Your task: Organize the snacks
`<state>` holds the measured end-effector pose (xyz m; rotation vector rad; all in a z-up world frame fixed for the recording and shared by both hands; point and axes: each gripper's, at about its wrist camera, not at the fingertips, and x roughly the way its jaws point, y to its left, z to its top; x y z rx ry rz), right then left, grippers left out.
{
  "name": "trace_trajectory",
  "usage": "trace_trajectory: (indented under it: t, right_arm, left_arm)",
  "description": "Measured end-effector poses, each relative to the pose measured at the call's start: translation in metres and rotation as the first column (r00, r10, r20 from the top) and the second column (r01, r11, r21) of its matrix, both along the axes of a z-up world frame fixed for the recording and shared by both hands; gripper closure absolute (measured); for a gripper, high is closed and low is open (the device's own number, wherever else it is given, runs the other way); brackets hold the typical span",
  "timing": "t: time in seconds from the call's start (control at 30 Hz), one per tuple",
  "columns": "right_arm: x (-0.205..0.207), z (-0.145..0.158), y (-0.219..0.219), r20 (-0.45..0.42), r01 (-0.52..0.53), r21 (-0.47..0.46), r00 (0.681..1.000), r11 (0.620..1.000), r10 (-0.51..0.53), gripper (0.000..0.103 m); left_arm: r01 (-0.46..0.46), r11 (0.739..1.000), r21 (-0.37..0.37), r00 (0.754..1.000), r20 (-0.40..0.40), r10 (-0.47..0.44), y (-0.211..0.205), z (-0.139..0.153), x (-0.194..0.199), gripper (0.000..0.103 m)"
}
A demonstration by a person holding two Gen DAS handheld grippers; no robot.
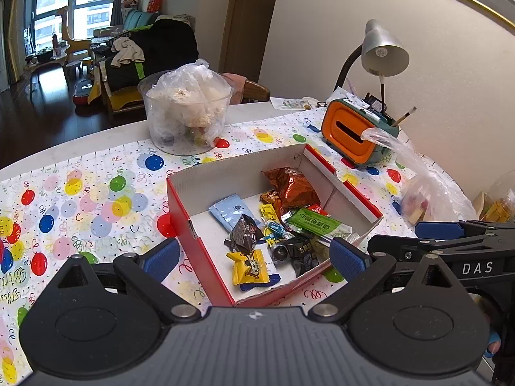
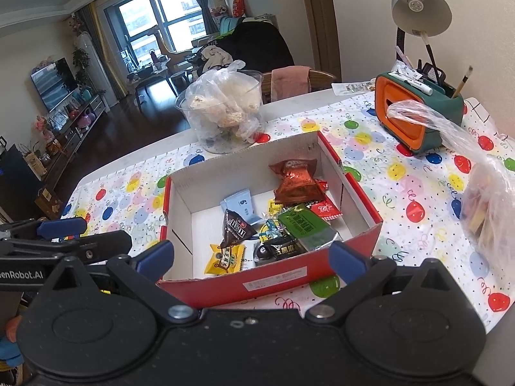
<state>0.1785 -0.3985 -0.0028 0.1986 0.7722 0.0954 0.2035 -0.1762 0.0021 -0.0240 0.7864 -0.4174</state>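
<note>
A red cardboard box (image 1: 183, 222) (image 2: 273, 281) with a white inside sits on the balloon-print tablecloth. Several wrapped snacks lie in it: an orange-brown packet (image 1: 294, 186) (image 2: 297, 180), a green bar (image 1: 313, 223) (image 2: 304, 228), a light blue sachet (image 1: 230, 210) (image 2: 239, 204), a brown M&M's bag (image 1: 244, 233) (image 2: 235, 228) and a yellow candy (image 1: 251, 268) (image 2: 225, 259). My left gripper (image 1: 254, 257) stands open just above the box's near edge, holding nothing. My right gripper (image 2: 252, 255) is open too, in front of the box's near wall. The right gripper's arm (image 1: 457, 241) shows at the right of the left wrist view.
A clear tub (image 1: 186, 112) (image 2: 225, 112) with a plastic bag of pale snacks stands behind the box. An orange-green desk organiser (image 1: 354, 135) (image 2: 415, 112) and a lamp (image 1: 384, 51) (image 2: 420, 6) sit at the back right. A clear bag of sweets (image 1: 425, 196) (image 2: 486, 206) lies right.
</note>
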Motion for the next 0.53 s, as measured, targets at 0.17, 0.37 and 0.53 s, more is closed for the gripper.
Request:
trace_trajectory:
  t: [0.17,0.37,0.53]
  right_arm:
    - [-0.0040,0.0004,0.0014,0.000,0.014,-0.001,1.000,1.000,-0.014,0.000]
    - [-0.0070,0.0006,0.0025,-0.001,0.025,-0.003,1.000,1.000,-0.025,0.000]
    - [-0.0078,0.0006,0.0026,-0.002,0.026,-0.002,1.000,1.000,-0.026,0.000]
  left_arm:
    - [0.014,1.000,-0.006,1.000,0.003,-0.014,0.0002,0.0008,-0.0011,0.003]
    - [0.023,1.000,-0.008,1.000,-0.001,-0.023,0.0007,0.0001,-0.0018,0.003]
    - [0.026,1.000,-0.008,1.000,-0.004,-0.026,0.0024,-0.0004,-0.0032,0.003]
